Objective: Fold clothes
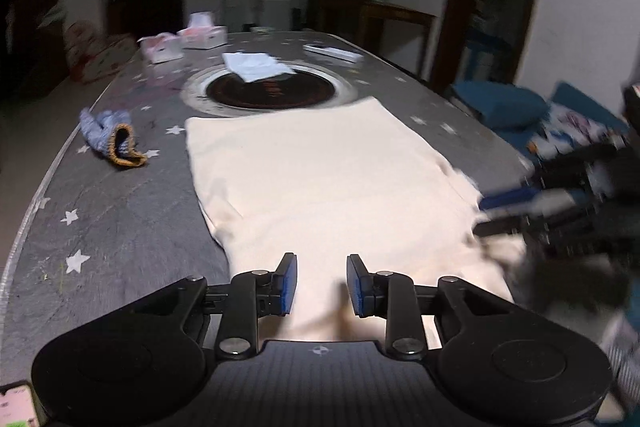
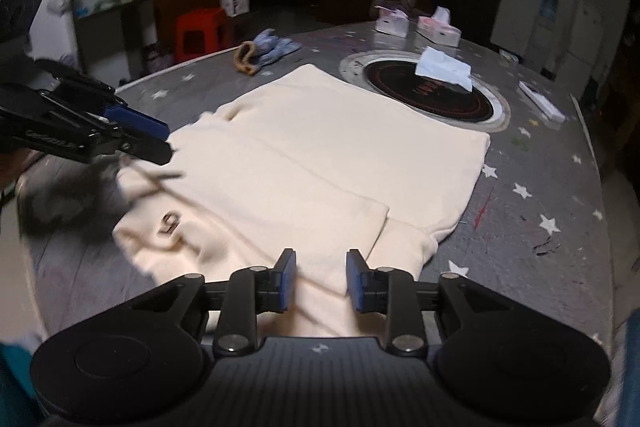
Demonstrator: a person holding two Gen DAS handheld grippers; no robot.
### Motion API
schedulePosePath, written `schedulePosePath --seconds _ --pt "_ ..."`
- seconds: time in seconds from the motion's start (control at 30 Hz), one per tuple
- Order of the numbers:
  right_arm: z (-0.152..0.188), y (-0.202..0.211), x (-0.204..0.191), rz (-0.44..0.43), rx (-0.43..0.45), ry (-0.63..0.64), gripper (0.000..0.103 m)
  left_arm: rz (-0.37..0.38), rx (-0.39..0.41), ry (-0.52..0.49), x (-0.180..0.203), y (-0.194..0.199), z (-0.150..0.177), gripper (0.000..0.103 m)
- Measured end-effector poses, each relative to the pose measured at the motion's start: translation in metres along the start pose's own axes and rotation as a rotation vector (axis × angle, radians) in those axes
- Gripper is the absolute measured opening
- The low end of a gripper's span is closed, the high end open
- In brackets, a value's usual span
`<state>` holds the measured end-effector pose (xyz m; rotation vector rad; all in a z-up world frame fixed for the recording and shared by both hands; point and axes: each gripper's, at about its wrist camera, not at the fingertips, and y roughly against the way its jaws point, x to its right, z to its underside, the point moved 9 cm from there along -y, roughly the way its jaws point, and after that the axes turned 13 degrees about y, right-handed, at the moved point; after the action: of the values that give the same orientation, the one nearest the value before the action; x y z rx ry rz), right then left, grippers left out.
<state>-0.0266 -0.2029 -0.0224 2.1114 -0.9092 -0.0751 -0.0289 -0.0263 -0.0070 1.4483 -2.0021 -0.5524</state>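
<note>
At the far left of the grey star-patterned table [image 1: 120, 227], a small blue knitted item with a brown cuff [image 1: 110, 139] lay apart from the garment. Right of it, the cream garment [image 1: 320, 179] was spread flat near the middle of the table, its long axis running from the near edge away toward the round dark hotplate inset [image 1: 272, 91], whose rim its far hem just reached. In the right wrist view a sleeve lay folded across the body of the garment [image 2: 312, 163], and a small dark mark near the collar end faced the near side. The left gripper [image 1: 321, 281] hovered above the near end of the cloth, jaws spread with nothing between them. Further right, the right gripper [image 2: 321, 277] also stood with jaws apart and empty, over the garment's near right corner. Beyond the hotplate, a white folded paper [image 1: 256, 65] rested on its rim, and tissue boxes [image 1: 202, 35] sat at the far end.
</note>
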Motion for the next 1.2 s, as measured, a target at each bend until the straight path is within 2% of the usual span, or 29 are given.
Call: schedulePosePath --seconds 0.07,0.17,0.37,0.5,0.57,0.6,0.7,0.97,1.03,1.07,1.1,1.13,1.2 --pt "0.003 0.01 -0.006 0.003 -0.003 0.034 0.029 -0.006 -0.002 -0.058 0.005 0.01 0.011 0.03" --pt "0.007 0.02 -0.015 0.013 -0.008 0.088 0.04 -0.019 0.008 -0.172 0.016 0.017 0.025 0.032" --pt "0.021 0.028 -0.041 0.045 -0.025 0.253 0.047 -0.028 0.028 -0.368 0.036 0.016 0.045 0.033" --pt "0.026 0.021 -0.048 0.049 -0.028 0.291 0.047 -0.03 0.039 -0.411 0.039 0.005 0.048 0.033" --pt "0.028 0.017 -0.05 0.051 -0.025 0.307 0.048 -0.028 0.044 -0.423 0.041 0.001 0.048 0.025" --pt "0.028 0.016 -0.051 0.054 -0.022 0.319 0.048 -0.021 0.05 -0.423 0.041 0.0 0.047 0.016" --pt "0.028 0.014 -0.053 0.051 -0.005 0.335 0.049 0.0 0.068 -0.382 0.04 0.0 0.037 0.009" --pt "0.016 0.004 -0.053 0.014 0.053 0.317 0.046 0.032 0.063 -0.196 0.022 -0.017 0.001 0.008" --pt "0.013 -0.001 -0.051 -0.005 0.063 0.283 0.038 0.035 0.054 -0.174 0.019 -0.021 -0.002 0.008" --pt "0.012 -0.003 -0.049 -0.02 0.067 0.252 0.024 0.037 0.051 -0.173 0.019 -0.021 -0.001 0.008" --pt "0.01 -0.004 -0.047 -0.035 0.071 0.219 0.016 0.04 0.049 -0.171 0.019 -0.021 0.0 0.009" --pt "0.009 -0.005 -0.044 -0.047 0.074 0.183 0.016 0.04 0.05 -0.176 0.018 -0.019 0.001 0.013" --pt "0.006 -0.005 -0.037 -0.057 0.083 0.126 0.014 0.037 0.049 -0.191 0.015 -0.014 0.005 0.016"
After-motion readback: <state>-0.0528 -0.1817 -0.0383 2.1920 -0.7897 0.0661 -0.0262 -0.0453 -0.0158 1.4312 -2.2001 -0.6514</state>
